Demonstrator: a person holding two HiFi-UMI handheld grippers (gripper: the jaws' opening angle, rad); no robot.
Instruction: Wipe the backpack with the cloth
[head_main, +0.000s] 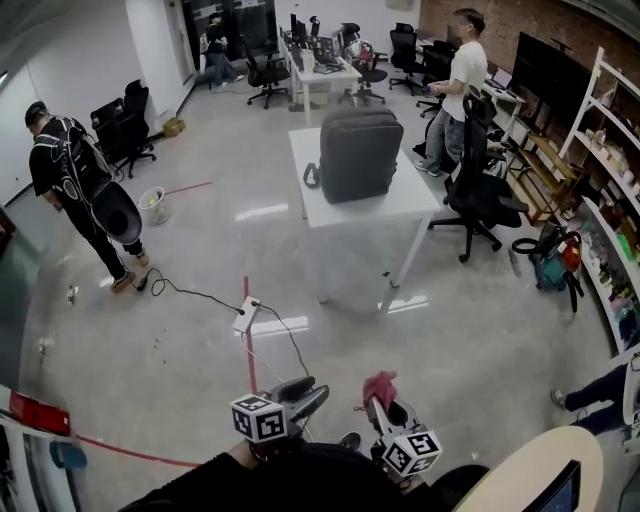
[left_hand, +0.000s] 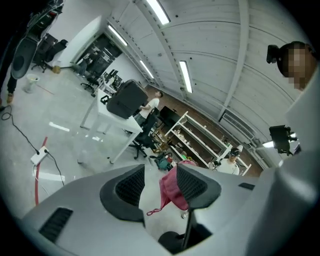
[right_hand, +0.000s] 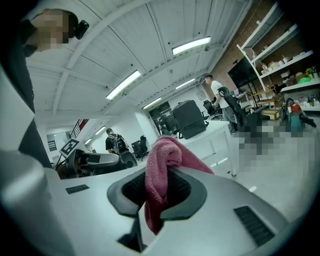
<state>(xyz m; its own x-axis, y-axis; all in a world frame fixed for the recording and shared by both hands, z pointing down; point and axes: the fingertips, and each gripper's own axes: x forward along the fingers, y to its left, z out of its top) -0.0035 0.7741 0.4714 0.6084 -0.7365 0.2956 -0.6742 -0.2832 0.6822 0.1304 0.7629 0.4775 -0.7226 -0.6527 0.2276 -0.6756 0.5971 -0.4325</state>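
Right gripper view: the right gripper (right_hand: 159, 189) has its jaws pressed together on the pink cloth (right_hand: 161, 150). A bunched fold stands up above the pads and a tail hangs below them.
Left gripper view: the left gripper (left_hand: 159, 186) has its jaws standing apart with nothing between the pads. The pink that shows in the gap is the cloth hanging from the other gripper, further off.
Head view: both grippers sit low and close to the body, side by side above the floor (head_main: 180, 350), and both point roughly toward the table.
Backpack: the grey backpack (head_main: 358, 153) stands upright on the white table (head_main: 405, 205), well apart from both grippers across the floor.
Around the table: an office chair (head_main: 480, 195) stands just beside its right side, and a black cable (head_main: 195, 293) trails over the floor between the person and the table.
Step in hand: judged from this, the cloth is gripped and ready but has not been brought to the backpack — no wiping has begun.
Next move: cross the floor to the table, clear of the cable. Then raise the cloth to the backpack's front panel, while the free left gripper steadies the backpack so it does not tip or slide under the strokes.
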